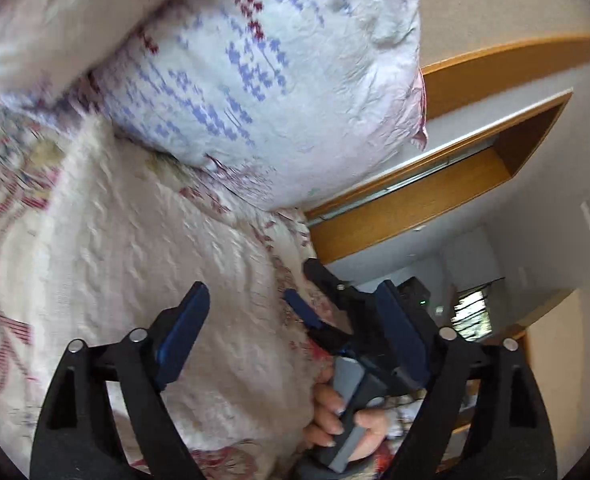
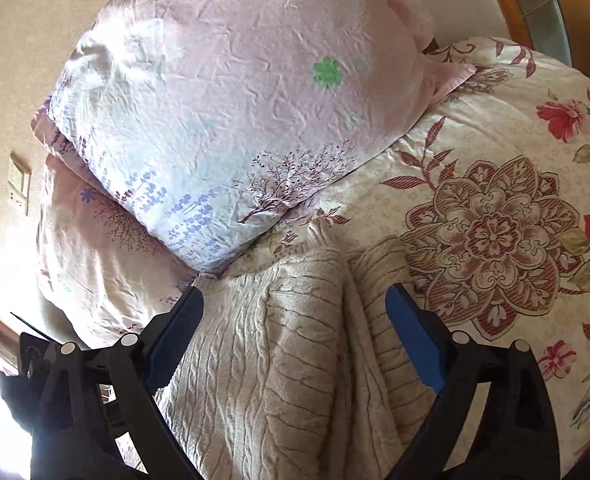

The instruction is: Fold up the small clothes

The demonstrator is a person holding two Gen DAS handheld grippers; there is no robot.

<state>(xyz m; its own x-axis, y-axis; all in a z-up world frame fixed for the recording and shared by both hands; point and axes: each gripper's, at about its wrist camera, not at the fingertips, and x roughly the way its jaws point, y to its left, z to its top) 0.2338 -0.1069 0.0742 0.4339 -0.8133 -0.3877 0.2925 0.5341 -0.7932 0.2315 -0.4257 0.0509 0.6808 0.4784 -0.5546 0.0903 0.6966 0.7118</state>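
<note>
Sweater (image 2: 295, 340): cream cable-knit, lying partly folded on the floral bedspread (image 2: 495, 208) below the pillows (image 2: 231, 120) | soft, limp, light (likely drapes) | left gripper (image 1: 295, 332), right gripper (image 2: 295, 308): both released, empty | grasp at hem or cuff edge.

The sweater (image 2: 295, 344) is a chunky cream cable-knit, soft and matt, ribbed at the edge. The pillow (image 2: 231, 112) looks like thin crinkled cotton with a slight sheen, and the floral bedspread (image 2: 495, 216) is smooth printed cloth. The gripper fingers (image 2: 415, 344) are matt black plastic with blue rubbery pads and shiny metal pins. The wooden frame (image 1: 415, 200) is varnished.
</note>
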